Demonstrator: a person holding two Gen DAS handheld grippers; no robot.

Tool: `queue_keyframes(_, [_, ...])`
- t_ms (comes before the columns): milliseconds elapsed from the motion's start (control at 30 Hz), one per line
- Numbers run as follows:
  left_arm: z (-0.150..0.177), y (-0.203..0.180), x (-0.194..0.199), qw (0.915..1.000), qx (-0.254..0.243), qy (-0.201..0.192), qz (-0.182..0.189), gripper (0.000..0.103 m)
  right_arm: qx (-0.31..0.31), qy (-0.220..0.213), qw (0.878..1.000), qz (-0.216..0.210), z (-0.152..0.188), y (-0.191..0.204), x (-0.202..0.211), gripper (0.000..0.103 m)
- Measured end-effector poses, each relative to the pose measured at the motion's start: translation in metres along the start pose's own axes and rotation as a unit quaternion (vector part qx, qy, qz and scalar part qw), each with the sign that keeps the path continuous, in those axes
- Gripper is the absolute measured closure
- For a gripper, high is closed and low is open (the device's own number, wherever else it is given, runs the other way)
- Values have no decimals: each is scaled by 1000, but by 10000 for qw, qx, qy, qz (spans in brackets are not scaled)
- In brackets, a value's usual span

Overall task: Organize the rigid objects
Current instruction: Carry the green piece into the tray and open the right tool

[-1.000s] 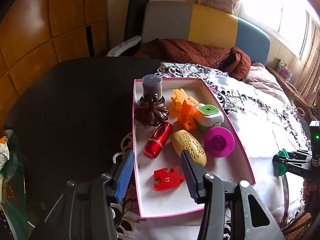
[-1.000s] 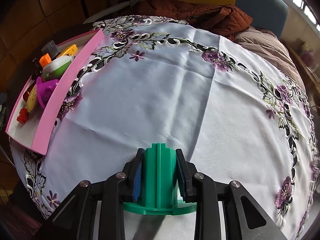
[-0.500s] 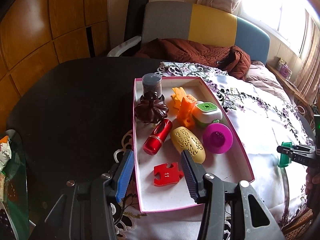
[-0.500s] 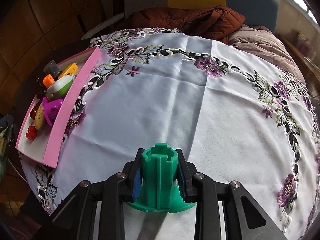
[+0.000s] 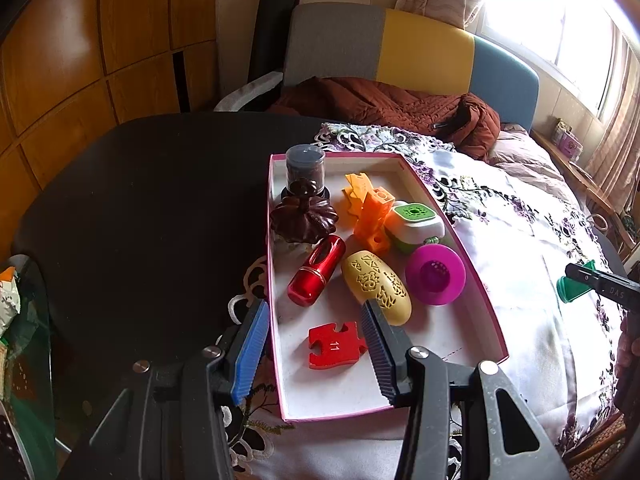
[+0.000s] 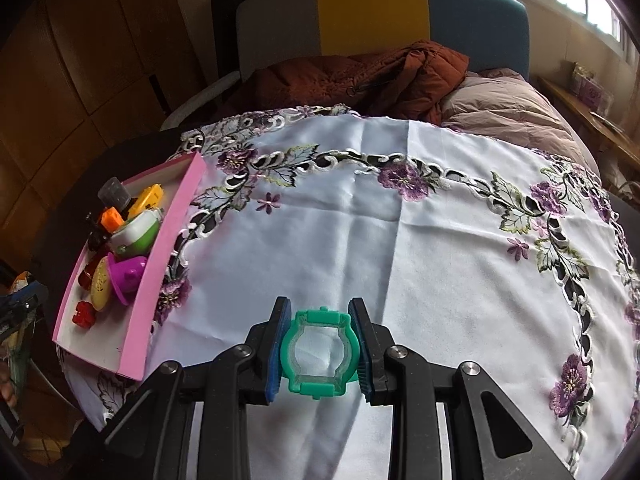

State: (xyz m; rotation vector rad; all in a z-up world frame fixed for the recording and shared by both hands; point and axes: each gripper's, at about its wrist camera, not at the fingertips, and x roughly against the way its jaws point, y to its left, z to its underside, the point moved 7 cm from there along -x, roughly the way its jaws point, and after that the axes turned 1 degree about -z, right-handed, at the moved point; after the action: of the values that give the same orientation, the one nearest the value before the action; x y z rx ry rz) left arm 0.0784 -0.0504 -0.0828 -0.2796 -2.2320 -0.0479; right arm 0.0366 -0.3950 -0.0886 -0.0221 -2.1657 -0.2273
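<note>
My right gripper [image 6: 319,312] is shut on a green hollow plastic piece [image 6: 318,354], held above the white embroidered cloth [image 6: 400,240]; I look down through its open bore. In the left wrist view this green piece [image 5: 572,286] shows at the far right. A pink tray [image 5: 480,280] holds a red puzzle piece [image 5: 336,344], a yellow oval [image 5: 376,292], a magenta cup [image 5: 435,274], a red cylinder [image 5: 316,276], orange pieces [image 5: 372,212], a white-green box [image 5: 414,222], a brown pumpkin shape [image 5: 304,218] and a dark jar [image 5: 305,168]. My left gripper [image 5: 314,312] hangs open, its fingers either side of the tray's left wall.
The tray [image 6: 160,280] sits at the cloth's left edge, partly on the dark round table [image 5: 140,200]. A chair with a grey, yellow and blue back [image 6: 380,20] carries a brown jacket [image 6: 360,76] behind the table. A green bag [image 5: 16,320] lies at the left.
My right gripper has risen off the cloth with the green piece and tilted, so the piece's hollow now faces me. The left gripper and the tray's contents have not moved.
</note>
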Motion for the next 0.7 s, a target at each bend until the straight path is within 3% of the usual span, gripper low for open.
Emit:
queue_keyframes(200, [1,7,0,9999,102,-8,-2,55,524,-107,9972,-517,-16,59,16,73])
queue_keyframes(367, [2,17,1,9997,234,-29,-15,55,1199,28,9881,-959,-19,125,17,73])
queue_keyframes(600, [3,35,3,9990,432,-58,-60,54,1660,797,9684,-1684,5,205,-9,73])
queue_keyframes(700, [4,41,2,9987,495,-46,-68,54,1729,1164,9633,-1694,13,228,-30,73])
